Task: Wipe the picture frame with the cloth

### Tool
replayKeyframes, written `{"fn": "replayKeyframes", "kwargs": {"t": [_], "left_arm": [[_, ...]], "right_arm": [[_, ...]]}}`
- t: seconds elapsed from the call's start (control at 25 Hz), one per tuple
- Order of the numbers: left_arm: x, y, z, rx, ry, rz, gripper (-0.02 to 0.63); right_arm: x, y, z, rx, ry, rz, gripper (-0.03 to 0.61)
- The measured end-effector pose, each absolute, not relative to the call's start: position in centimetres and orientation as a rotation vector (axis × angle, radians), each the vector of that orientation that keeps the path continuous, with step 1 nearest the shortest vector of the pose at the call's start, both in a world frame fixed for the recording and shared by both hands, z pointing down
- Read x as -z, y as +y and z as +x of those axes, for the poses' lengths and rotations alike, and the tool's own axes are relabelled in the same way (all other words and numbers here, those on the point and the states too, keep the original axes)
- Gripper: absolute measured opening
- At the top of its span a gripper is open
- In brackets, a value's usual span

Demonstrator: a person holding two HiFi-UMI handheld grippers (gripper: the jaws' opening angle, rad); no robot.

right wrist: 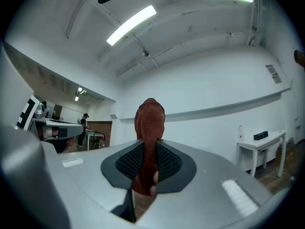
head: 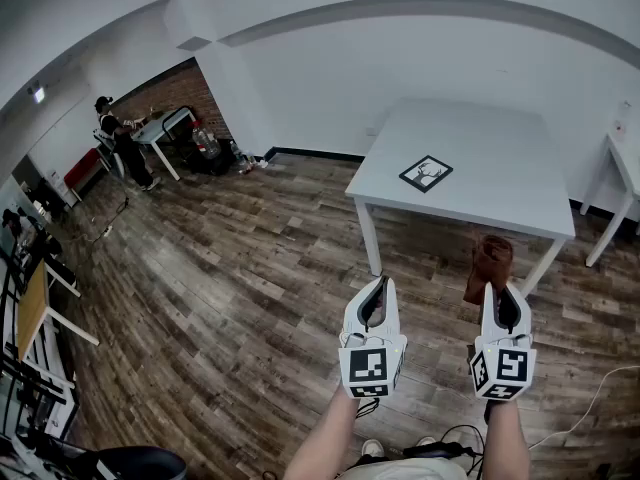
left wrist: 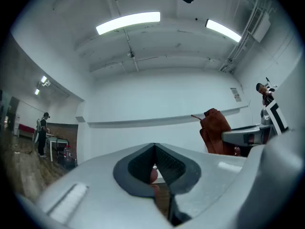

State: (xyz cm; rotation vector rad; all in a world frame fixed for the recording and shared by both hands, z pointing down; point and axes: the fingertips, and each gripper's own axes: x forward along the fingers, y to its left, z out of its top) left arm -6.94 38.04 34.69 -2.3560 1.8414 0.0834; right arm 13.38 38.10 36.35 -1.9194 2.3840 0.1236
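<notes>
Seen from the head, two bare forearms reach forward side by side over a wooden floor point(head: 220, 298), each hand gripping a tool pointed ahead and up. The left gripper point(head: 378, 284) has its jaws pressed together at the tips with nothing between them, as its own view confirms. The right gripper point(head: 498, 290) has its jaws clamped on a rust-brown cloth point(head: 490, 262), which stands up above the tips in a bunched fold. The picture frame point(head: 426, 173) lies flat on a white table point(head: 500, 148) ahead, well apart from both grippers. A person point(head: 122, 140) stands far off at left.
</notes>
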Motion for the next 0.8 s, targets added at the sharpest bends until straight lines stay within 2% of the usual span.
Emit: {"fn": "replayKeyframes", "kwargs": {"t": [0.8], "left_arm": [[-35.1, 38.6, 0.3, -0.069, 1.889, -2.322, 0.0]], "right_arm": [[-37.1, 37.8, 19.0, -0.09, 2.451, -1.809, 0.087]]}}
